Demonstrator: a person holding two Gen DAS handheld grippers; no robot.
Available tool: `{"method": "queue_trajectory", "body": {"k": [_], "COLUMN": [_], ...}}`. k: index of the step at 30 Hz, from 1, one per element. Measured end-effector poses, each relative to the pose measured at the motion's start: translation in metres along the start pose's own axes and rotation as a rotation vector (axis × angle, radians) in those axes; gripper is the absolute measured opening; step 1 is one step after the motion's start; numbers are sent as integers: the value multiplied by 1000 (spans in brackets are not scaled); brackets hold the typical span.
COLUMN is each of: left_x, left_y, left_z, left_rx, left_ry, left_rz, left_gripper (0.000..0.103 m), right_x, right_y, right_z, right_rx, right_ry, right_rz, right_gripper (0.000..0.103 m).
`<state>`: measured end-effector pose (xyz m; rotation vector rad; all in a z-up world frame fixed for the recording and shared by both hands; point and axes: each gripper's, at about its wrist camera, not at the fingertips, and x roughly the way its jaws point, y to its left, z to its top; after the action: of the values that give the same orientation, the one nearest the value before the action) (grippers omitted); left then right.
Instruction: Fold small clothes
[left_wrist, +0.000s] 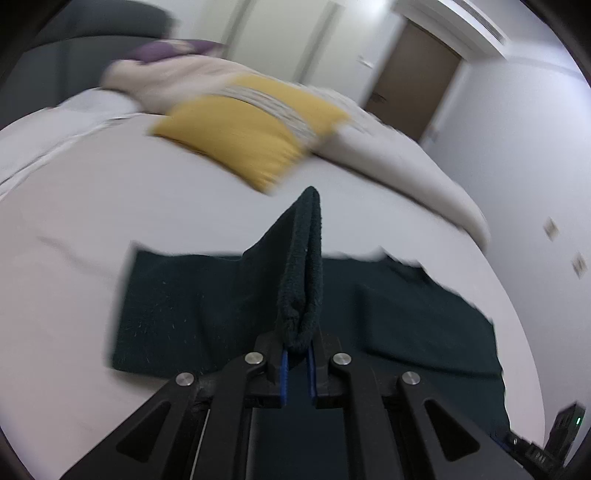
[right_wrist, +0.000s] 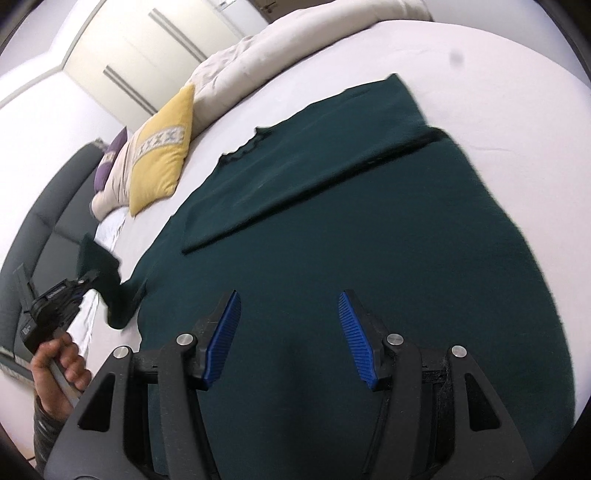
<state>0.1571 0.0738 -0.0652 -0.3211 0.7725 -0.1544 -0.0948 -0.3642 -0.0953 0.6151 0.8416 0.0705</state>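
A dark green sweater (right_wrist: 369, 229) lies spread flat on the white bed (right_wrist: 498, 74), one sleeve folded across its body. My left gripper (left_wrist: 297, 356) is shut on the sweater's ribbed cuff (left_wrist: 303, 280) and holds it lifted above the bed. That sleeve hangs down to the rest of the sweater (left_wrist: 177, 314). The right wrist view shows the same left gripper (right_wrist: 83, 282) at the far left, held by a hand (right_wrist: 59, 373), with the dark sleeve (right_wrist: 107, 280) in it. My right gripper (right_wrist: 290, 336) hovers open over the sweater's lower body, nothing between its blue pads (right_wrist: 223, 336).
A yellow cushion (left_wrist: 251, 129) lies at the head of the bed, with a beige duvet (left_wrist: 388, 155) bunched behind it and a purple pillow (right_wrist: 110, 162) beyond. A dark grey headboard (right_wrist: 40, 214) borders the bed. Closet doors (right_wrist: 159, 44) and a brown door (left_wrist: 413, 81) stand behind.
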Motion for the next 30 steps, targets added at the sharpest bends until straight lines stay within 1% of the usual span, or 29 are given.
{"method": "queue_trajectory", "body": {"k": [3, 4, 6, 8, 10, 11, 12, 13, 14, 15, 16, 17, 19, 21, 23, 25, 27, 30], "left_x": [33, 41, 57, 70, 77, 81, 83, 85, 81, 76, 71, 62, 48, 34, 17, 4, -9, -23], "left_y": [-51, -62, -89, -103, -107, -108, -107, -108, -110, -109, -107, -104, -97, -88, -71, -52, -26, 19], "left_z": [-20, -25, -38, -44, -50, -50, -51, -52, -53, -55, -56, -58, -58, -57, -54, -51, -44, -34], "left_rx": [59, 73, 125, 136, 123, 122, 129, 136, 150, 159, 163, 159, 157, 149, 126, 103, 63, -5], "left_ry": [60, 75, 103, 118, 128, 134, 157, 174, 160, 143, 131, 118, 109, 92, 60, 35, 10, -16], "left_rz": [-46, -54, -44, -40, -38, -36, -41, -46, -39, -31, -27, -43, -73, -80, -95, -87, -74, -38], "left_gripper": [8, 8, 9, 9, 11, 22, 43, 53, 66, 76, 80, 83, 83, 83, 83, 83, 83, 83], "right_x": [-2, -4, -4, -3, 0, 2, 5, 8, 11, 14, 17, 19, 27, 31, 42, 61, 87, 129], "right_y": [-14, -20, -27, -34, -39, -40, -41, -41, -38, -36, -32, -26, -13, 7, 31, 58, 84, 116], "right_z": [8, 9, 13, 15, 18, 18, 19, 20, 19, 20, 23, 24, 31, 32, 41, 49, 59, 73], "right_rx": [21, 28, 35, 45, 49, 51, 52, 52, 49, 44, 31, 22, -3, -34, -84, -140, -185, -204], "right_ry": [-11, -15, -20, -22, -21, -19, -17, -13, -11, -9, -4, -3, 3, 4, 17, 49, 92, 150], "right_rz": [-5, -6, -12, -17, -20, -21, -21, -23, -26, -29, -32, -32, -32, -27, -11, 9, 32, 19], "right_gripper": [53, 53, 53, 53, 53, 53, 53, 53, 53, 53, 53, 53, 53, 53, 53, 53, 53, 55]}}
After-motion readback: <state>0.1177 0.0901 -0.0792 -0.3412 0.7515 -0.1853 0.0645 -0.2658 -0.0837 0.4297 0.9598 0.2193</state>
